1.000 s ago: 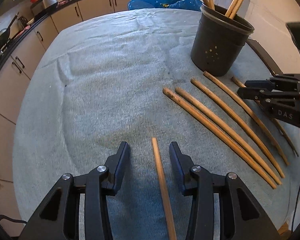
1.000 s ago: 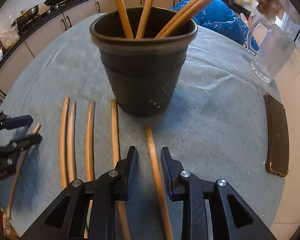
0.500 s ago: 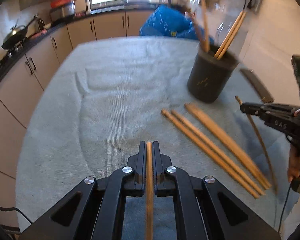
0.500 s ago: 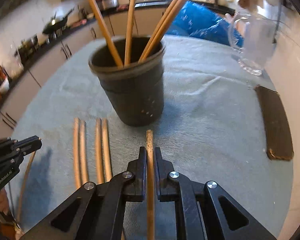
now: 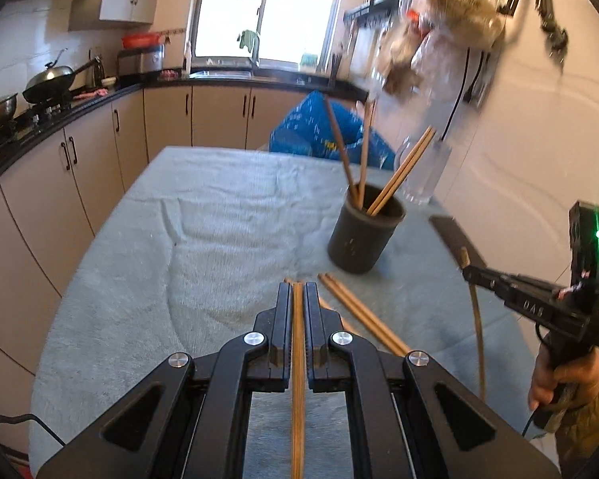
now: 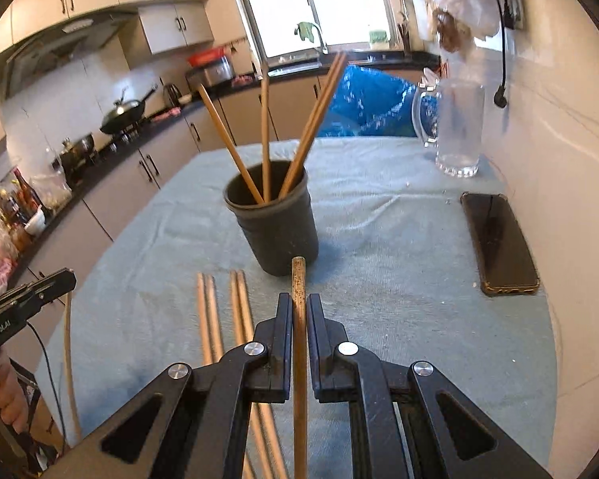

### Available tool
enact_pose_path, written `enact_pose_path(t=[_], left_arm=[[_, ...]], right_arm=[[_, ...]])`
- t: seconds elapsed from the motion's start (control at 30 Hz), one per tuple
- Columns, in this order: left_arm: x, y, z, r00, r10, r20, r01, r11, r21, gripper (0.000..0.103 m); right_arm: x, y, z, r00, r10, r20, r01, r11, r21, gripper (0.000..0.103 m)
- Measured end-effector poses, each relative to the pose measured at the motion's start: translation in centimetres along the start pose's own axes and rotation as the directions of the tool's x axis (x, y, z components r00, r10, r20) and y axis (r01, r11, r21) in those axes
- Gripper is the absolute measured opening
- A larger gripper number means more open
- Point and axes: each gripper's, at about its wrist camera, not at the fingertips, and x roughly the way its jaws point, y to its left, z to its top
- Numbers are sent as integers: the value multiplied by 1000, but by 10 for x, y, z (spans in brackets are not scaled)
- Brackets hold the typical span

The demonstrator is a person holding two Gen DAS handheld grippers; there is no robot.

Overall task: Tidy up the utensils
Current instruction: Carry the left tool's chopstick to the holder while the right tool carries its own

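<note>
each pair of tongs is clamped on one chopstick: left tongs [image 5: 298,299] on a thin one [image 5: 298,379], right tongs [image 6: 299,311] on a thicker one [image 6: 298,343], both raised above the table [image 6: 379,239]. four more lie beside the dark holder [image 6: 277,227]. to do this well, tip each stick upright over the rim before letting go, one hand at a time

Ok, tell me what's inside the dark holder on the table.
Four wooden chopsticks stand in the dark holder, leaning against its rim: one left, one upright, two together to the right. Their lower ends and the holder's bottom are hidden by its wall.
</note>
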Motion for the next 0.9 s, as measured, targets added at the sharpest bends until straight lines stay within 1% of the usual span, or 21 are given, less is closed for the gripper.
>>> enact_pose_path(t=[0.23,0.47,0.67,0.9], left_arm=[[-36,-8,3,996,-22,91,24,1000,-19,5],[-62,-14,7,986,-32,165,37,999,-26,5],[-73,-19,13,978,-46,204,52,998,-24,5],[-75,-21,25,974,-54,220,60,998,-23,5]], right_arm=[[-40,8,-1,995,17,97,-18,1000,10,7],[-64,16,0,984,20,175,-22,1000,8,7],[-72,16,0,978,32,204,-37,999,19,7],[-82,12,8,970,37,240,-46,998,34,7]])
